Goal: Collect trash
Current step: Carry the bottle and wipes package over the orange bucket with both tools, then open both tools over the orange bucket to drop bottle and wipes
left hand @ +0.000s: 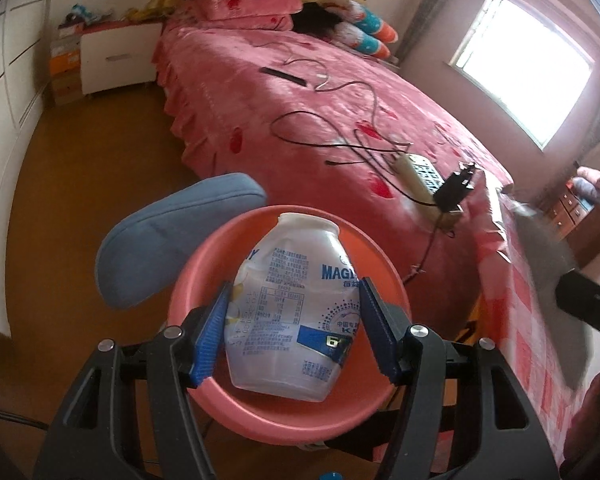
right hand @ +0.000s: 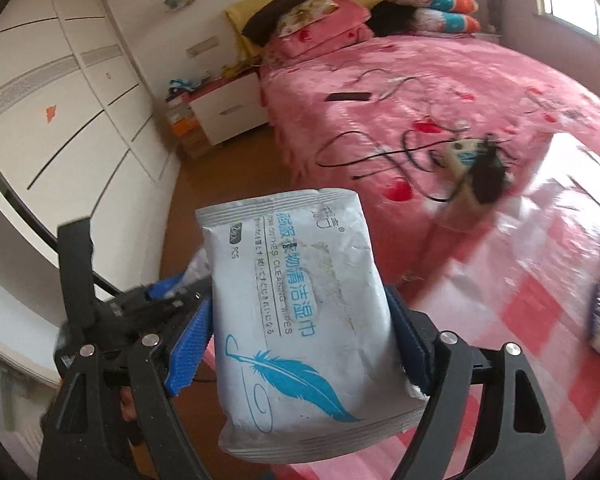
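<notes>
Left gripper [left hand: 294, 330]: blue pads clamped on crumpled white plastic bottle [left hand: 290, 312], above round pink plastic basin [left hand: 204, 272].
Right gripper [right hand: 300, 340]: pads pressed on white wet-wipes pack with blue feather [right hand: 300, 320]; far pad mostly hidden, apparently touching.

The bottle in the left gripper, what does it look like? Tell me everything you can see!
The bottle is a squat white plastic one with a wide open mouth and no cap to be seen. A printed label wraps it, with blue letters, small Chinese text and a table of numbers. Its walls look dented and crumpled. The left gripper pinches it between blue ribbed pads, one on each side, mouth pointing away from the camera. It hangs just over a pink basin and seems not to touch it.
</notes>
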`<action>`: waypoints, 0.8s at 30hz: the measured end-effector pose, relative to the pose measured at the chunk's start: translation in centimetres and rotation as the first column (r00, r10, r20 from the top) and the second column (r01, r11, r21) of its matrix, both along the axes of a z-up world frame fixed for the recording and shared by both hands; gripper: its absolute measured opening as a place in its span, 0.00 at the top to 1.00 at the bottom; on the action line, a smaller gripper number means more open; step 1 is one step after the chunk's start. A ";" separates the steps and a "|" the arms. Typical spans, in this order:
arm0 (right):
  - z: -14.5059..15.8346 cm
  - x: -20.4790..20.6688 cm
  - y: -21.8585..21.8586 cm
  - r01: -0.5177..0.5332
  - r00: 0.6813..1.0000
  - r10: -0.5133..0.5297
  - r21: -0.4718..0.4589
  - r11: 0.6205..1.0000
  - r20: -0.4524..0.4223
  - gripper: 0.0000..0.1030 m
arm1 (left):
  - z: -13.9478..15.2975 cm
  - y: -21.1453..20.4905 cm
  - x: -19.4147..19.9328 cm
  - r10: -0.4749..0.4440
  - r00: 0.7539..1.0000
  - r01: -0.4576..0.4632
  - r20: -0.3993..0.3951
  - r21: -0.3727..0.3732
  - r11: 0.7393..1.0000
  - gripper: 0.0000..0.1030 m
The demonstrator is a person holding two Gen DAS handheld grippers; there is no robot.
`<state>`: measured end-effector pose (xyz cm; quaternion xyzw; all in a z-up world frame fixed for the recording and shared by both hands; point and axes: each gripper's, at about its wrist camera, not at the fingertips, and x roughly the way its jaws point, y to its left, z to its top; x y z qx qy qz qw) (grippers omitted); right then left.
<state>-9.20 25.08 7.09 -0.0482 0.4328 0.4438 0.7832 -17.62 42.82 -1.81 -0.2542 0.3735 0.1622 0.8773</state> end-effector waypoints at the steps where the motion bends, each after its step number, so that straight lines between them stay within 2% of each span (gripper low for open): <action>1: -0.2 0.2 0.3 0.010 1.000 -0.010 0.005 1.000 -0.003 0.11 | -0.2 0.3 0.0 0.009 1.000 -0.009 -0.006 -0.004 1.000 0.36; 2: -0.4 0.5 0.5 0.023 1.000 -0.023 0.010 1.000 -0.014 0.11 | -0.4 0.5 0.0 0.015 1.000 -0.016 -0.012 -0.006 1.000 0.31; 6: -0.8 0.5 -0.6 0.054 0.997 -0.052 0.031 0.998 -0.051 0.11 | -1.0 0.8 -0.6 0.025 0.999 -0.025 -0.029 0.009 1.000 0.28; 14: -0.7 -0.2 -4.8 0.142 0.990 -0.142 0.000 0.990 -0.010 0.11 | -1.1 -0.1 -0.4 0.007 0.999 -0.007 -0.041 0.008 1.000 0.27; 24: -0.9 -1.5 -8.9 0.209 0.977 -0.208 -0.008 0.978 0.049 0.11 | 0.4 -2.7 0.1 -0.046 0.998 0.048 -0.040 0.034 0.998 0.27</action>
